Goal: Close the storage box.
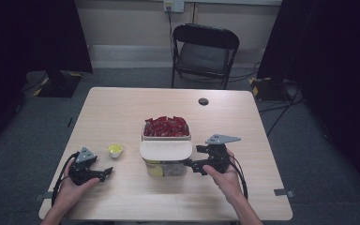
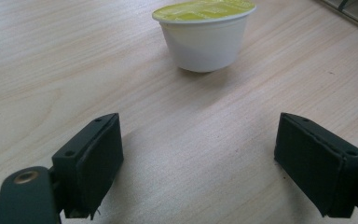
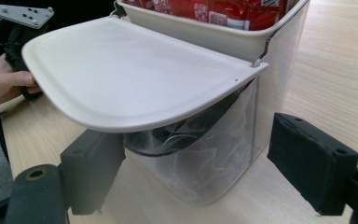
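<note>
Resting on the table [image 1: 122,108] at lower left of the high view, the left gripper [image 1: 104,174] had its jaws spread wide and empty, aimed at the small white cup [image 2: 205,35] with the yellow lid in the upper middle of its own view. Right of centre, the right gripper [image 1: 193,165] stood wide too, holding nothing, just beside the clear container [image 3: 223,140]. Its cream lid [image 3: 130,79] hung open toward the person; red packets [image 1: 166,126] filled the tray on top.
</note>
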The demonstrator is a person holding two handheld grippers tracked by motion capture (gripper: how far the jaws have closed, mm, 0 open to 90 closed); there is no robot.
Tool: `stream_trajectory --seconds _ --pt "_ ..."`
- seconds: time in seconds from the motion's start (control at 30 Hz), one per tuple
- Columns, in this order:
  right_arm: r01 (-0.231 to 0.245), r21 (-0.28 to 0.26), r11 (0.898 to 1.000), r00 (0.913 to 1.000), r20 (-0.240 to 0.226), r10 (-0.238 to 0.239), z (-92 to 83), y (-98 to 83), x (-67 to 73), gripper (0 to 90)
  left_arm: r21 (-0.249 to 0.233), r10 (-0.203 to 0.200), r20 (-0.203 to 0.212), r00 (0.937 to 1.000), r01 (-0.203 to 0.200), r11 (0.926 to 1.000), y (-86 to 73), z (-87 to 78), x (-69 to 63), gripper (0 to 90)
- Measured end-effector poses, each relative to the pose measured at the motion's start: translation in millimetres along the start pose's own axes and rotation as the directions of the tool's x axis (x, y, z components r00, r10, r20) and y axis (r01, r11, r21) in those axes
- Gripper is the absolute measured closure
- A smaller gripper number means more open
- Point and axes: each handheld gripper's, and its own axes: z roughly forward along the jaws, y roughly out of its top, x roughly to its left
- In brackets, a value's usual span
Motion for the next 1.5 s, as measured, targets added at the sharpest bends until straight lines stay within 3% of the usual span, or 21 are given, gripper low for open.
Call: stream_trajectory --seconds 0.5,0.93,1.37,1.5 --pt "-0.034 0.024 0.999 0.9967 0.074 0.032 -4.9 -17.4 -16.6 19.0 0.000 0.000 0.000 1.0000 0.000 1.0000 0.0 0.0 0.0 14.8" --pt "-0.049 -0.042 0.998 0.9868 0.152 0.055 -22.6 -10.1 -32.6 18.6 0.000 0.000 0.000 1.0000 0.000 1.0000 0.0 0.0 0.1 14.8" --pt "-0.109 -0.031 0.994 0.9623 0.247 0.114 -46.3 -29.1 -67.8 15.6 0.000 -0.001 0.000 1.0000 0.001 1.0000 0.0 0.1 0.1 14.8" --pt "-0.139 -0.028 0.990 0.9436 0.300 0.141 -51.9 -39.7 -80.7 15.0 0.000 0.000 -0.001 1.0000 0.000 1.0000 0.0 0.0 0.1 14.8"
